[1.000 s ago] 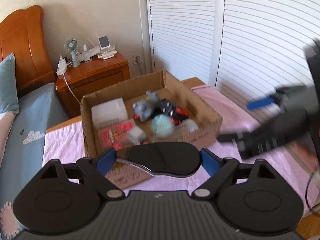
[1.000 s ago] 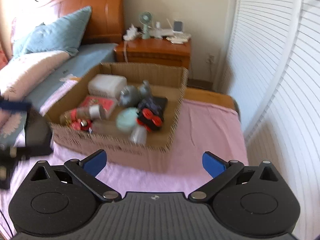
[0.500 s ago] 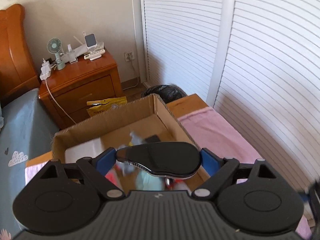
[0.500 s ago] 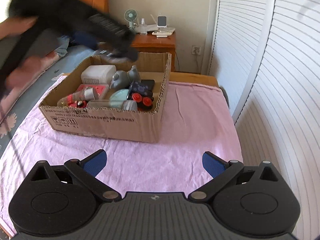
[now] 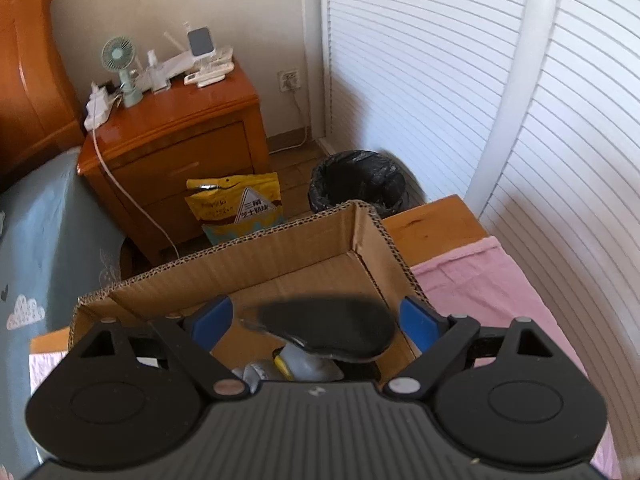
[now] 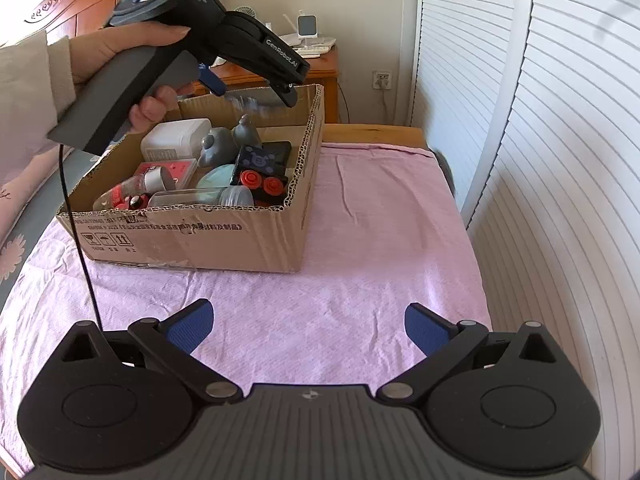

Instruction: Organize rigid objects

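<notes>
My left gripper [image 5: 316, 316] hangs over the far right corner of the cardboard box [image 5: 280, 256]. Its jaws are opening. A black computer mouse [image 5: 328, 330] lies blurred and tilted between the blue pads, with a gap at each side. In the right wrist view the left gripper [image 6: 252, 92], held by a hand [image 6: 120, 44], sits above the box [image 6: 192, 240], and the mouse [image 6: 256, 104] is a grey blur just under its fingers. The box holds a white case [image 6: 176, 140], a grey toy [image 6: 220, 146] and a black block with red buttons [image 6: 262, 168]. My right gripper [image 6: 308, 320] stands open and empty over the pink cloth [image 6: 360, 260].
A wooden nightstand [image 5: 172, 148] with a small fan and chargers stands behind the box. A yellow bag [image 5: 236, 204] and a black bin [image 5: 356, 184] sit on the floor beyond it. White louvred doors [image 5: 480, 80] run along the right. The bed's wooden end board [image 6: 372, 134] edges the cloth.
My left gripper swung in over the box to its far right corner. The mouse, gripped firmly before, now sits loose and blurred between the widening pads. The right gripper dipped slightly.
</notes>
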A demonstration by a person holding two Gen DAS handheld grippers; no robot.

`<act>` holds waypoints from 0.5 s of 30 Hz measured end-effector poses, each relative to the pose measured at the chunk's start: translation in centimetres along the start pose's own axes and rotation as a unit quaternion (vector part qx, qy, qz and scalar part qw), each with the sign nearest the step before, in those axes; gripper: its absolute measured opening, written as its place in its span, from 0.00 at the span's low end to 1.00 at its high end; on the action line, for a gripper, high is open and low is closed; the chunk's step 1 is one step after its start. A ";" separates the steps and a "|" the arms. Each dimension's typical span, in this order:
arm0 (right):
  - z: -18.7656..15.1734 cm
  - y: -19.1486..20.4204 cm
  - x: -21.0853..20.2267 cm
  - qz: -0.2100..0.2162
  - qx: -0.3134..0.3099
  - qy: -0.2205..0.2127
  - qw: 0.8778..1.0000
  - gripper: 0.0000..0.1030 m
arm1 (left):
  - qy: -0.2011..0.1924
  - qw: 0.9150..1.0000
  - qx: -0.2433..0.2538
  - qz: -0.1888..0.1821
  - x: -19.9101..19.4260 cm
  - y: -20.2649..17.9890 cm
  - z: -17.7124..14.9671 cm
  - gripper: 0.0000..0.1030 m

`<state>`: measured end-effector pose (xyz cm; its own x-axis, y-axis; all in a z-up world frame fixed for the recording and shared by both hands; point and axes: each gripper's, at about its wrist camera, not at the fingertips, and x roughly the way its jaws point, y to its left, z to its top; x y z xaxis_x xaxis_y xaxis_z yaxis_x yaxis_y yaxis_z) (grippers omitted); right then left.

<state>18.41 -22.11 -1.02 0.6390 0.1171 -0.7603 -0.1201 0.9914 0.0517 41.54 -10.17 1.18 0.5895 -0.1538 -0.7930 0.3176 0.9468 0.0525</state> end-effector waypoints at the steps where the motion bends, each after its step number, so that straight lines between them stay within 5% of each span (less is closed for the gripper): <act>1: 0.1 0.1 0.1 0.001 -0.001 0.000 1.000 1.00 | 0.000 1.000 -0.002 -0.001 0.0 0.1 -0.1 0.90; 9: 0.1 1.0 -0.6 0.004 -0.011 -0.006 1.000 1.00 | -0.026 1.000 -0.003 -0.009 -3.6 0.5 -1.2 0.92; 15: 0.0 1.5 -2.4 -0.001 -0.013 -0.017 1.000 1.00 | -0.076 0.997 0.000 -0.007 -9.9 0.9 -4.7 0.98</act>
<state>16.66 -20.91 0.89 0.6653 0.1178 -0.7372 -0.1389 0.9898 0.0328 32.51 -6.46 6.29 0.6905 -0.2089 -0.6925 0.3270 0.9441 0.0412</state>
